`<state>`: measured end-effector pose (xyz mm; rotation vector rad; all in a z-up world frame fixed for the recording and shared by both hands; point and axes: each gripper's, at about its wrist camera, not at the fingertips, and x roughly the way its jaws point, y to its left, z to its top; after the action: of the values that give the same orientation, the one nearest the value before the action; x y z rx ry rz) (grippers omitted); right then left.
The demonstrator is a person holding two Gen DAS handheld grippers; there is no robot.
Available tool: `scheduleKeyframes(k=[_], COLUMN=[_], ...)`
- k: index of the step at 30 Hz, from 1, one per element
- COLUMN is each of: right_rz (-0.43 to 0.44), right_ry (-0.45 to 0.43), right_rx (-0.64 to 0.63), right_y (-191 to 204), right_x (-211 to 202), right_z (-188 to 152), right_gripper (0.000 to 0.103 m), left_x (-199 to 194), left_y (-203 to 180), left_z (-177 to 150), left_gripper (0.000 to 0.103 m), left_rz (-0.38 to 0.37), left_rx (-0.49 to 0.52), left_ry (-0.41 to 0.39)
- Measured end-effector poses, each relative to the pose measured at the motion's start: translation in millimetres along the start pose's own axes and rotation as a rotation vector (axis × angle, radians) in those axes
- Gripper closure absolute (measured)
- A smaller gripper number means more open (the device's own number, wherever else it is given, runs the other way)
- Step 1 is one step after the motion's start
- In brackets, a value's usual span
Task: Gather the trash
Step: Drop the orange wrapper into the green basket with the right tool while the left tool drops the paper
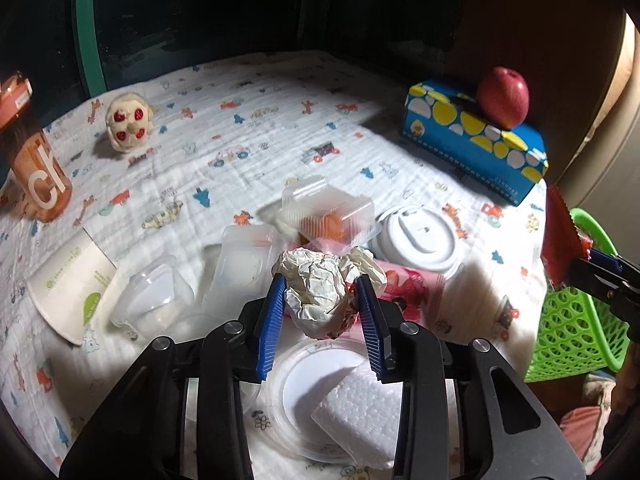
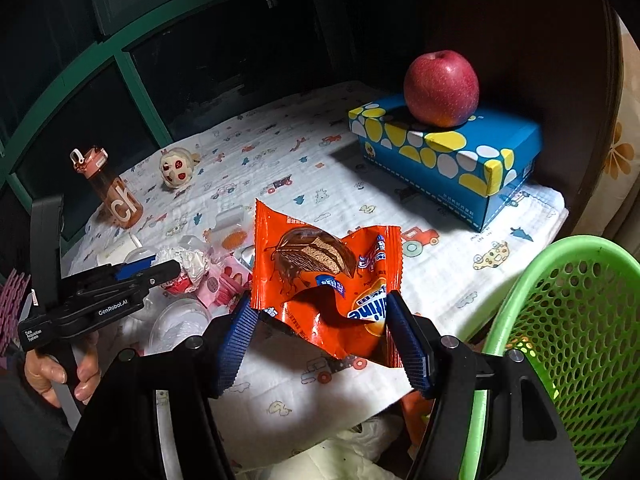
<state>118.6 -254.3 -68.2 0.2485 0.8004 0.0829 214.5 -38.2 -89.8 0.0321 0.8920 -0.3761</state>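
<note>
In the left wrist view my left gripper (image 1: 320, 280) has its blue pads against both sides of a crumpled white paper ball (image 1: 316, 300), above the litter on the cloth-covered table (image 1: 248, 140). My right gripper (image 2: 324, 316) is shut on an orange snack wrapper (image 2: 320, 264) and holds it up over the table's near edge. A green mesh basket (image 2: 560, 320) stands just to its right. The left wrist view also shows that wrapper (image 1: 560, 236) at the far right above the basket (image 1: 572, 332). From the right wrist view the left gripper (image 2: 168, 270) is visible beside the paper ball (image 2: 194, 264).
Clear plastic boxes (image 1: 328, 208), a paper cup (image 1: 68, 280), a white lid (image 1: 420, 236), a pink packet (image 1: 408, 284) and a foam block (image 1: 360, 408) lie around. A blue tissue box (image 2: 440, 156) carries an apple (image 2: 440, 88). A bottle (image 2: 116, 196) and a plush toy (image 2: 174, 168) stand at the far left.
</note>
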Motion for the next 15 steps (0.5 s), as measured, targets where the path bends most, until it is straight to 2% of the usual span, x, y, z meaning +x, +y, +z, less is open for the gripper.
scheduleKeyframes(k=[7, 15], right_rz=[-0.041, -0.137], right_ry=[-0.063, -0.082], right_rx=[0.027, 0.081], right_y=[-20, -63], right_x=[-46, -86], right_z=[-8, -35], right_gripper=[0.04, 0.039], left_x=[-39, -72], left_y=[-18, -73], left_z=[10, 18], left_gripper=[0.068, 0.068], left_rz=[-0.048, -0.144], left_rx=[0.011, 0.073], left_ry=[-0.069, -0.129])
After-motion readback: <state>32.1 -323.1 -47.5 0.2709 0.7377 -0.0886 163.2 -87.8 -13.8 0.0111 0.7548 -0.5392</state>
